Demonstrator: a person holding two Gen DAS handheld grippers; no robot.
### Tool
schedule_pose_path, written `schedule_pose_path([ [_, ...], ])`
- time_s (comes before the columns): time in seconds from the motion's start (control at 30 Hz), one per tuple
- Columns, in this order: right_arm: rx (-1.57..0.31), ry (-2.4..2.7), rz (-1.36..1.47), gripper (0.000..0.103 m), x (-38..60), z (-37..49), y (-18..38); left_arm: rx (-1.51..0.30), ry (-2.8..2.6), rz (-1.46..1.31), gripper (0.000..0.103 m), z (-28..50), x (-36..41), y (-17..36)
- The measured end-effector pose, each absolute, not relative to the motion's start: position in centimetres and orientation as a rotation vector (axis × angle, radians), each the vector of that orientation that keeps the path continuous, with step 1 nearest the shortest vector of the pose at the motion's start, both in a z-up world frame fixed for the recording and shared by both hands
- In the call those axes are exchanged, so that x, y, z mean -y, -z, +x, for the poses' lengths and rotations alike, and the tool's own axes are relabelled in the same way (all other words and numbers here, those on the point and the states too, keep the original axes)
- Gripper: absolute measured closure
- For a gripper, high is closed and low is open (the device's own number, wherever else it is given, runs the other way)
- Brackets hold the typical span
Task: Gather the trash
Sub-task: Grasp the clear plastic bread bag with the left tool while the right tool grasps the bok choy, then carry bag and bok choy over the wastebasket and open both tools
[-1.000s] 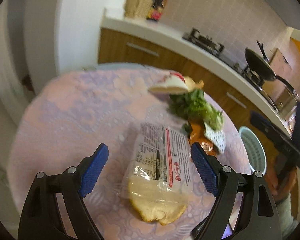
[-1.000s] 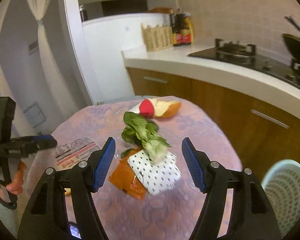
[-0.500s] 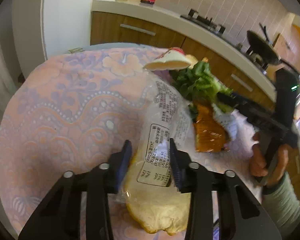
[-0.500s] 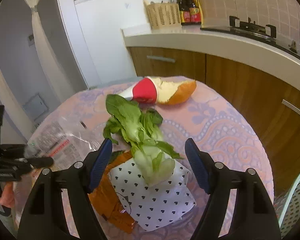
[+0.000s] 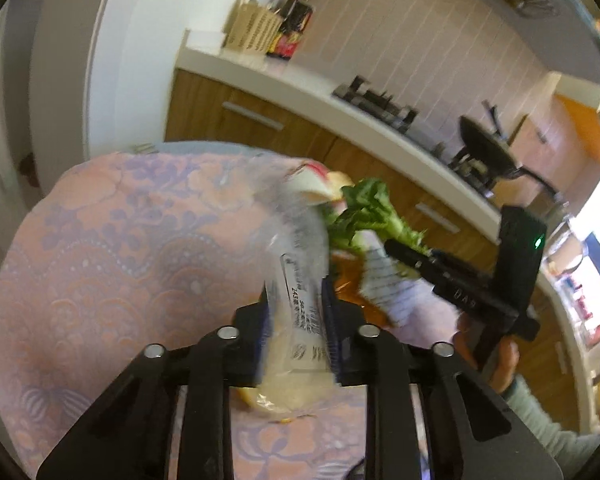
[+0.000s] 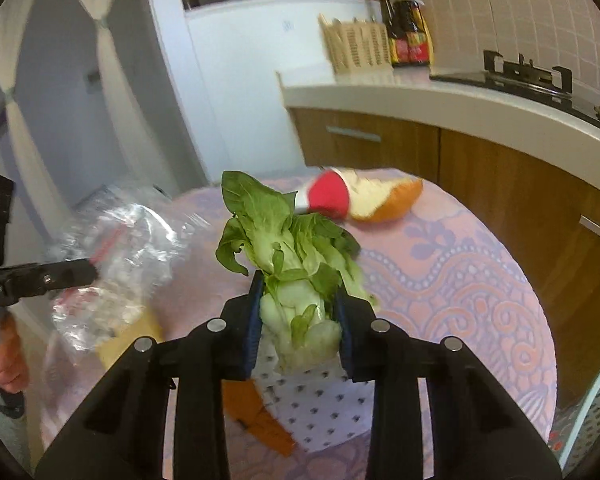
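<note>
pickup step: left hand-held gripper has just closed on the bread bag, right hand-held gripper on the bok choy, both above the worktop. next, carry them to the basket.

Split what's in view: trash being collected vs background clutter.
Job:
- clear plastic bread bag, in left claw
- leafy green bok choy, in right claw
- polka-dot white wrapper
- orange wrapper
- bread heel in red-white wrapper
- pale mesh bin

Lying about:
- wicker basket
- dark sauce bottles
- black gas hob
</note>
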State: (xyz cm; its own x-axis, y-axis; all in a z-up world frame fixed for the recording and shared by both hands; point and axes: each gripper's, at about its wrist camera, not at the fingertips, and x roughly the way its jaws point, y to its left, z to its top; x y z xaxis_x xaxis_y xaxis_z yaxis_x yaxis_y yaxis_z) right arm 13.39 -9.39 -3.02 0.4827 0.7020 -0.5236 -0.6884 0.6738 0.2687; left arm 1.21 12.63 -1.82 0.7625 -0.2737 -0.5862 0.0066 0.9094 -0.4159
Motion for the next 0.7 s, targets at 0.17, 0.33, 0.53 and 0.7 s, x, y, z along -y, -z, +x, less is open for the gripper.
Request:
schedule_pose_path([
  [0.17,-0.585,-0.867,0.050,0.074,10.9,11.6,0.9,-0.668,0.169,-0.430,0.093,1.1,-12.2,0.8],
  [0.33,-0.525,-0.844,0.077,0.074,13.0,10.2,-0.7,-0.638,0.181,-0.428,0.099,1.0,-11.3,-0.3],
  [0.53,-0.427,-0.730,0.147,0.074,18.7,8.2,-1.8,-0.593,0.241,-0.350,0.099,1.7,-7.2,-3.1],
  [0.7,-0.344,-0.493,0.168,0.075,25.6,6.4,-2.5,-0.591,0.312,-0.264,0.099,3.7,-1.8,-5.3],
])
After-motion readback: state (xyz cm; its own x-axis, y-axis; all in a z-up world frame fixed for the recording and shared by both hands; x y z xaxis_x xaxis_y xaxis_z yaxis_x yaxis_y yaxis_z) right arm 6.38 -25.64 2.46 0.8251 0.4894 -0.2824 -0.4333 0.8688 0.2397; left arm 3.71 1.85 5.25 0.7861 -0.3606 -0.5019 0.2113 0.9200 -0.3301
